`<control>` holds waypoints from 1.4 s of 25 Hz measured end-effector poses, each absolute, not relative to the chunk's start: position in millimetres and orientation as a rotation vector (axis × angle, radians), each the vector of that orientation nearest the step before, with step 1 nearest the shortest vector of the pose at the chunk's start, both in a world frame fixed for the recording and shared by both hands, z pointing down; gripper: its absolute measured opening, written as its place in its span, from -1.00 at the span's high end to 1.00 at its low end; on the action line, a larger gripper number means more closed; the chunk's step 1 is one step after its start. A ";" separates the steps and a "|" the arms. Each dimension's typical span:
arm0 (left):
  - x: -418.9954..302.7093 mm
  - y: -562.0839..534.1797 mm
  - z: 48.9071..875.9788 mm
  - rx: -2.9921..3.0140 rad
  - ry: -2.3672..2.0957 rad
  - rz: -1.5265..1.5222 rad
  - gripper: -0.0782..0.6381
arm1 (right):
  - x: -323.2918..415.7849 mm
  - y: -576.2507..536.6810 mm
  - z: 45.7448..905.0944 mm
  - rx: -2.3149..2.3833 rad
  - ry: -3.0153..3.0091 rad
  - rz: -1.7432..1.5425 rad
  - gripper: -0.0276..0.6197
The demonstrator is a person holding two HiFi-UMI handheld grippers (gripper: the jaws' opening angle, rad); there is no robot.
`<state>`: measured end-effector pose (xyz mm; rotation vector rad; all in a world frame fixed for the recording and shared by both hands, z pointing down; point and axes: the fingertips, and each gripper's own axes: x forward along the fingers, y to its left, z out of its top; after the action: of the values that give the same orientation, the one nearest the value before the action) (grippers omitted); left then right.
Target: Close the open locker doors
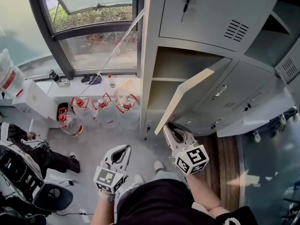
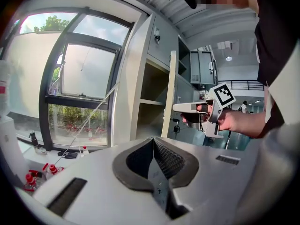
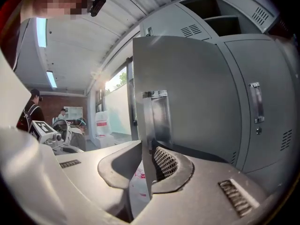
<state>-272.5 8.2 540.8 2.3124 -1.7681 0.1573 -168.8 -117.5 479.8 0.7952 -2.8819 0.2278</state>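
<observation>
The grey locker bank (image 1: 211, 13) has one door (image 1: 187, 97) swung out toward me, showing a bare shelf behind it. My right gripper (image 1: 169, 125) is at the lower free edge of that door. In the right gripper view the thin door edge (image 3: 146, 125) stands between the pads, and the gripper (image 3: 149, 156) is shut on it. My left gripper (image 1: 125, 147) hangs shut and empty to the left of the door, apart from it. In the left gripper view its jaws (image 2: 152, 142) meet, with the door edge (image 2: 169, 93) and the right gripper (image 2: 180, 108) ahead.
Another locker (image 1: 272, 32) at the upper right stands open, its door (image 1: 289, 67) swung out. Several red-capped water jugs (image 1: 101, 104) sit on the floor under the window (image 1: 89, 27). A seated person (image 1: 33, 149) and a chair (image 1: 51, 196) are at the left.
</observation>
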 end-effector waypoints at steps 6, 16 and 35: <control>-282.4 -5.2 541.5 2.221 -1.861 0.169 0.72 | -193.8 -137.2 480.7 0.650 -2.928 0.219 0.64; -291.4 -18.5 537.0 2.115 -1.991 0.199 0.72 | -218.6 -175.9 482.5 0.517 -2.977 0.246 0.64; -286.2 -26.7 538.7 1.976 -2.096 0.220 0.72 | -227.6 -235.7 492.5 0.475 -2.973 0.310 0.68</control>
<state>-286.2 -26.7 538.7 1.9759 -2.0959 0.2197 -227.6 -235.7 492.5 0.4747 -2.9730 0.3105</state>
